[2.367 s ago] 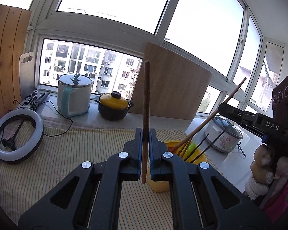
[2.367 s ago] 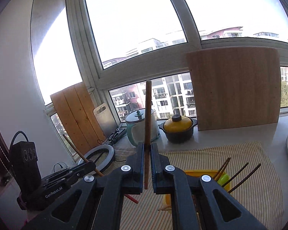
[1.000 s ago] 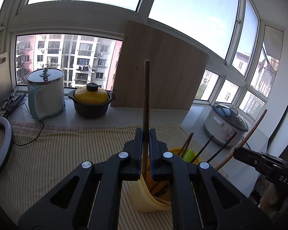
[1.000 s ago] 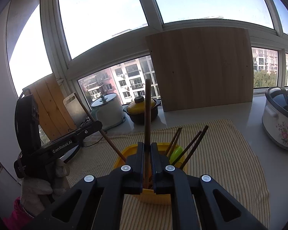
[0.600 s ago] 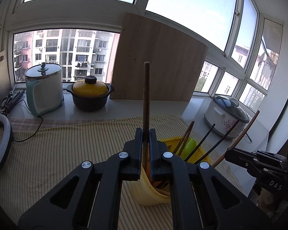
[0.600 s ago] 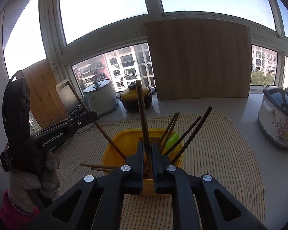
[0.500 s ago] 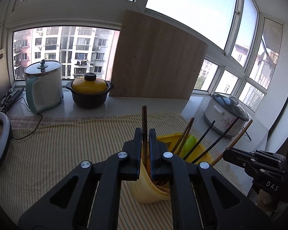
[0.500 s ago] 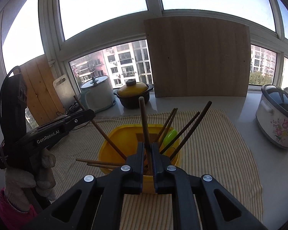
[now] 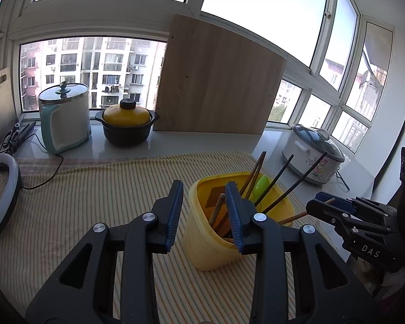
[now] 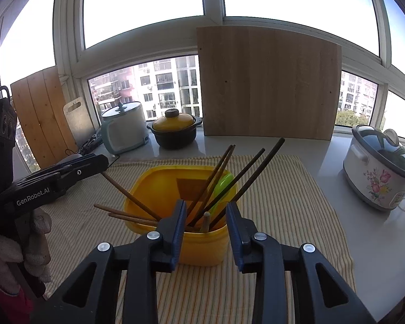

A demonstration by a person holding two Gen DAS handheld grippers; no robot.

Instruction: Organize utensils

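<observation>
A yellow container (image 9: 210, 248) (image 10: 202, 245) stands on a striped cloth (image 9: 94, 189) and holds several wooden and dark chopsticks (image 10: 256, 167) and a green spoon (image 9: 260, 183) (image 10: 224, 183). My left gripper (image 9: 205, 191) hovers over the container's near left rim with its jaws opening. A brown chopstick (image 9: 218, 208) lies loose in the container between them, touching neither pad. My right gripper (image 10: 206, 208) hangs over the container's near wall, jaws also opening. A light-tipped chopstick (image 10: 205, 220) stands free inside, below the gap. Each gripper shows in the other's view, left gripper (image 10: 102, 162), right gripper (image 9: 314, 205).
A flowered rice cooker (image 9: 313, 154) (image 10: 378, 167) sits right of the cloth. On the sill stand a yellow-lidded black pot (image 9: 127, 127), a white and teal cooker (image 9: 64, 116) and a leaning wooden board (image 9: 218, 81). A ring light (image 9: 0, 189) lies far left.
Both grippers came down over the yellow container and opened. The upright chopstick each one held slid down out of the jaws into the container.
</observation>
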